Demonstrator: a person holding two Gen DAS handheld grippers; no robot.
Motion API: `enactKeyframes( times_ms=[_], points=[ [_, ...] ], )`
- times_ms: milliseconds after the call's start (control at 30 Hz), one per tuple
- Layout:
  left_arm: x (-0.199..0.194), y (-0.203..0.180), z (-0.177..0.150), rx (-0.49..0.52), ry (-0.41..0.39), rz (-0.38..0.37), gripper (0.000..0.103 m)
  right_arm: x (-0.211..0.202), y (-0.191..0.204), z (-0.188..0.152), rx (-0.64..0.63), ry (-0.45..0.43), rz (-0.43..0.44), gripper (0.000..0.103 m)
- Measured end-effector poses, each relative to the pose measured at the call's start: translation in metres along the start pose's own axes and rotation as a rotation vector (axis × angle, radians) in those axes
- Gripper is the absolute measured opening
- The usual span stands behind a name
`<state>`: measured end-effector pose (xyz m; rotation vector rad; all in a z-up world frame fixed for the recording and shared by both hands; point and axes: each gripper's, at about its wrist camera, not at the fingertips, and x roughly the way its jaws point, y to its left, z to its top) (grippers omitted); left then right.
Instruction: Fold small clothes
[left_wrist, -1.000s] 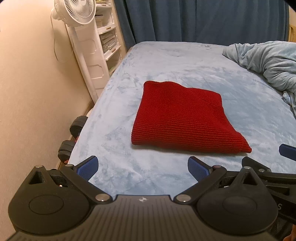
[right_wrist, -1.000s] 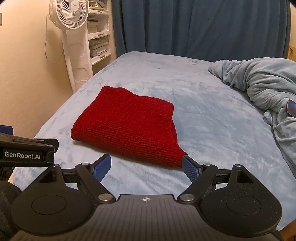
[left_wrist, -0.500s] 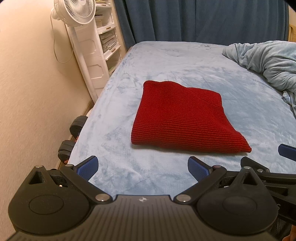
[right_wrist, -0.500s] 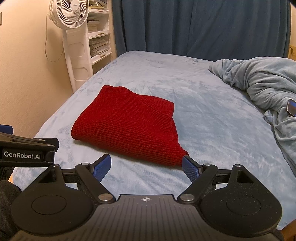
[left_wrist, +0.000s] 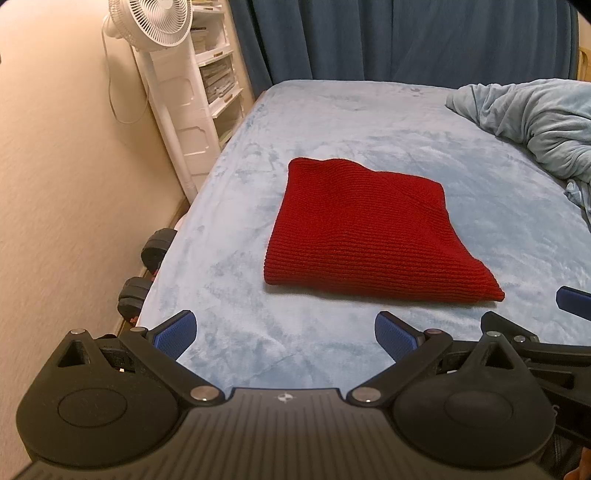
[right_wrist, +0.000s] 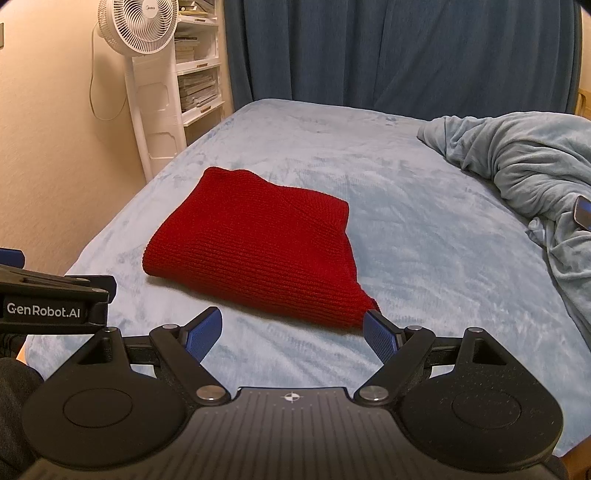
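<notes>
A red knitted garment (left_wrist: 365, 232) lies folded into a flat rough square on the light blue bed (left_wrist: 332, 122); it also shows in the right wrist view (right_wrist: 258, 243). My left gripper (left_wrist: 284, 334) is open and empty, held above the bed's near edge, short of the garment. My right gripper (right_wrist: 291, 330) is open and empty, just in front of the garment's near right corner, not touching it. Each gripper's body shows at the edge of the other's view.
A crumpled pale blue blanket (right_wrist: 524, 162) is heaped at the right of the bed, with a dark phone-like object (right_wrist: 583, 213) on it. A white standing fan (left_wrist: 162, 22) and shelf unit (left_wrist: 218, 74) stand at the left wall. Dumbbells (left_wrist: 147, 266) lie on the floor.
Both grippers have drifted slightly; the views shift a little. The garment has not moved and both grippers stay open.
</notes>
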<state>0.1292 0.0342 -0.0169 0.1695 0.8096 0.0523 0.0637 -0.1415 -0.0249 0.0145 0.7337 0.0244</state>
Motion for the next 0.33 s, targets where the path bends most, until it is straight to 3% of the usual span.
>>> enactKeyframes(
  times_ms=[333],
  points=[
    [-0.0017, 0.001, -0.0003, -0.001, -0.01, 0.019, 0.103, 0.004, -0.0032, -0.0039, 0.016, 0.013, 0.018, 0.085]
  ],
)
